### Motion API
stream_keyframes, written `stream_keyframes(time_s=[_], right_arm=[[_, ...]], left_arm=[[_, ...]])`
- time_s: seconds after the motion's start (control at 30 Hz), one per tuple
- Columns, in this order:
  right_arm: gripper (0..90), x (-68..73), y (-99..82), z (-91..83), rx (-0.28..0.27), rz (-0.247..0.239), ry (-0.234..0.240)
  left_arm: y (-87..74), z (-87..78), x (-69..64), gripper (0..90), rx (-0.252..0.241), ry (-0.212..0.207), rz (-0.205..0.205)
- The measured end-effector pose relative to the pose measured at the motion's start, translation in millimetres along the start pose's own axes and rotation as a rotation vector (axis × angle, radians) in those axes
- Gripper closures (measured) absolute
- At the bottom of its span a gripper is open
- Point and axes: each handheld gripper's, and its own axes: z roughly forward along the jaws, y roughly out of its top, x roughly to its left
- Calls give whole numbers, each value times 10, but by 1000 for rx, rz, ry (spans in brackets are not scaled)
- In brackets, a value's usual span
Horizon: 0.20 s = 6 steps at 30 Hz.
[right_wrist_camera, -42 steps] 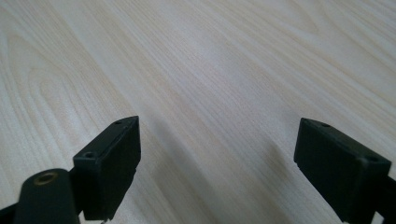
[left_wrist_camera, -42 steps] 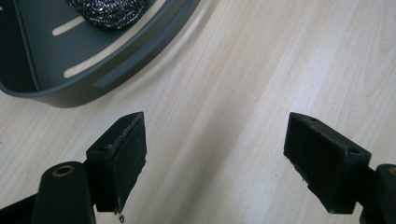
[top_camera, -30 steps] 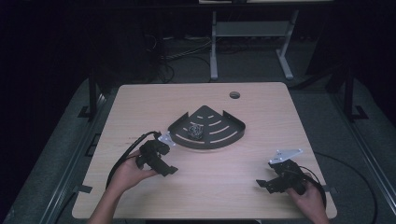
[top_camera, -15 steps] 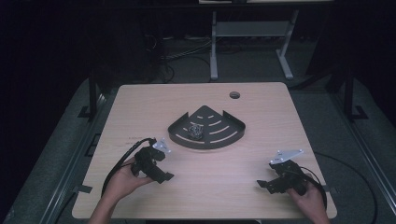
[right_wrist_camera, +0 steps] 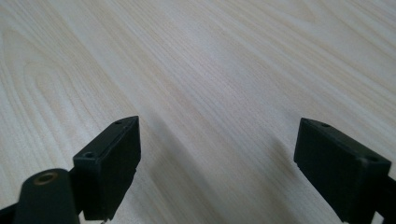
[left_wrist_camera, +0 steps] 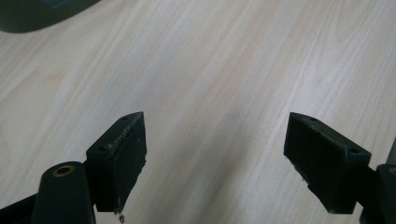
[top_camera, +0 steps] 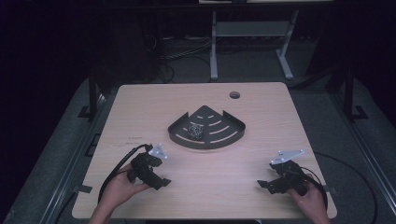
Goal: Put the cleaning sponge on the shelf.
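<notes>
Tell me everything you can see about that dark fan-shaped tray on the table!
The tray is dark grey, looks like metal, and is shaped like a fan or pizza slice: pointed at the far end, rounded toward the person. Curved slots are cut through its flat bottom and a low wall runs round its edge. It lies flat on the middle of the wooden table. A small crumpled, shiny lump sits inside, left of middle. Nothing else touches it.

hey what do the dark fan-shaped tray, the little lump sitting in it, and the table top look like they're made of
Fan-shaped tray: likely painted or coated metal, matte dark grey, thin upturned walls, cut curved slots. Lump: perhaps crumpled foil or wire, with greyish glints; too small to be sure. Table top: pale wood-grain laminate or veneer, smooth, with a faint sheen.
</notes>
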Motion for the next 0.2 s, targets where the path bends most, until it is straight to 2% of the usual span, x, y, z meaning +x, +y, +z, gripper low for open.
stream_keyframes(time_s=[0.2], right_arm=[[144,10,3,2,2,-1,-1]], left_arm=[[-85,-31,-45,206,-4,-2,-8]])
